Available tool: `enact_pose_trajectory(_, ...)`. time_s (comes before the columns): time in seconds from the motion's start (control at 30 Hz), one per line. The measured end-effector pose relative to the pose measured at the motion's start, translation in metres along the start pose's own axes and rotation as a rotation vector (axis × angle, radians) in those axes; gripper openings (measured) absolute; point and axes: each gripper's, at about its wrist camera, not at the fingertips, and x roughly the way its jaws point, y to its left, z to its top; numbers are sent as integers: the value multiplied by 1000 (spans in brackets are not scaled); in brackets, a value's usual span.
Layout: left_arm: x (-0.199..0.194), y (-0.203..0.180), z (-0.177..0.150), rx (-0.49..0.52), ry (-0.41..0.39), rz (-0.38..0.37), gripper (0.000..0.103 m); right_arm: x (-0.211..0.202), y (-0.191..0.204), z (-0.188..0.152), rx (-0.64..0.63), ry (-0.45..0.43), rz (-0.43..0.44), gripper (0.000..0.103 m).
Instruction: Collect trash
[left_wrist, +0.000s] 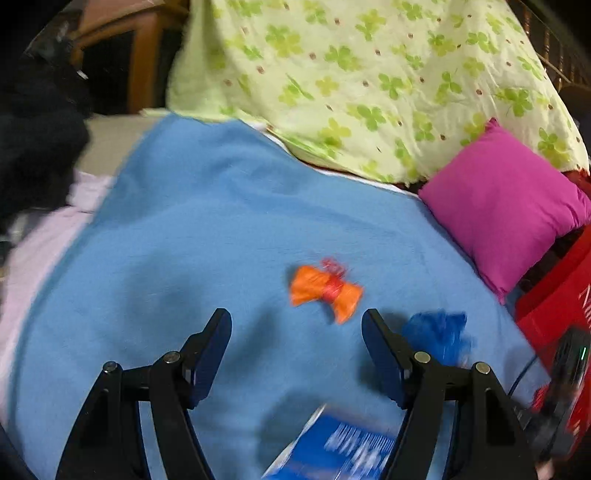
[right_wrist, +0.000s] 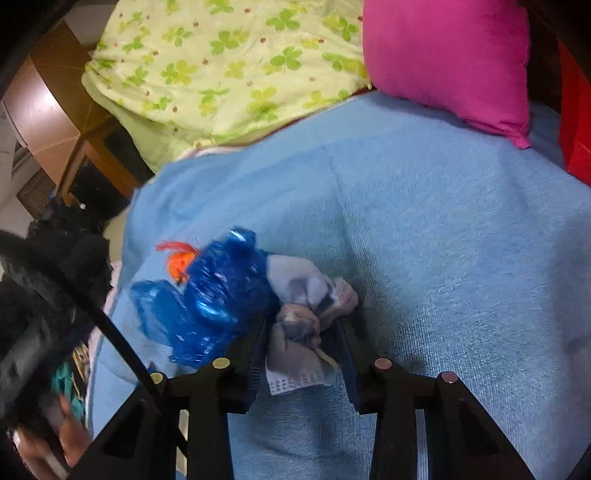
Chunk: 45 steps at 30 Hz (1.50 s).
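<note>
On the blue blanket (left_wrist: 184, 221) lies an orange wrapper (left_wrist: 325, 290) tied with red, just ahead of my left gripper (left_wrist: 296, 317), which is open and holds nothing. A crumpled blue plastic wrapper (left_wrist: 439, 336) sits beside its right finger, and a blue and white packet (left_wrist: 343, 446) lies under the gripper. My right gripper (right_wrist: 303, 325) is shut on a crumpled white tissue wad (right_wrist: 303, 295) on the blanket (right_wrist: 443, 240). The blue plastic wrapper (right_wrist: 218, 295) touches the wad on its left, and the orange wrapper (right_wrist: 181, 262) peeks out behind it.
A pink pillow (left_wrist: 506, 206) and a green clover quilt (left_wrist: 369, 74) bound the blanket at the back. A red box (left_wrist: 554, 306) stands at the right edge. Wooden furniture (right_wrist: 48, 110) and a dark fuzzy sleeve (right_wrist: 37, 295) are to the left.
</note>
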Motion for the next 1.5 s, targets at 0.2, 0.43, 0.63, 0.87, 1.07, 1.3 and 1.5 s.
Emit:
enact_pose_trajectory(0.2, 61, -10, 26, -79, 105, -24, 74, -1, 2, -2, -29, 5, -2, 33)
enact_pose_trajectory(0.43, 101, -3, 22, -177, 171, 12, 72, -11, 4, -10, -76, 5, -6, 28)
enact_pose_trajectory(0.63, 96, -9, 20, -147, 181, 30, 45, -31, -4, -9, -61, -22, 10, 27)
enact_pose_trajectory(0.87, 59, -17, 28, -154, 133, -5, 42, -61, -4, -7, -48, -77, 30, 27)
enact_pose_trajectory(1.07, -18, -37, 26, -143, 14, -57, 42, -89, -8, -8, -36, -121, 56, 27)
enact_pose_trajectory(1.3, -91, -79, -31, 33, -10, -100, 43, -124, -9, -19, -47, -117, 102, 27)
enact_pose_trajectory(1.5, -99, -99, -108, 199, 163, -149, 43, -139, -4, -47, -166, -10, 95, 27)
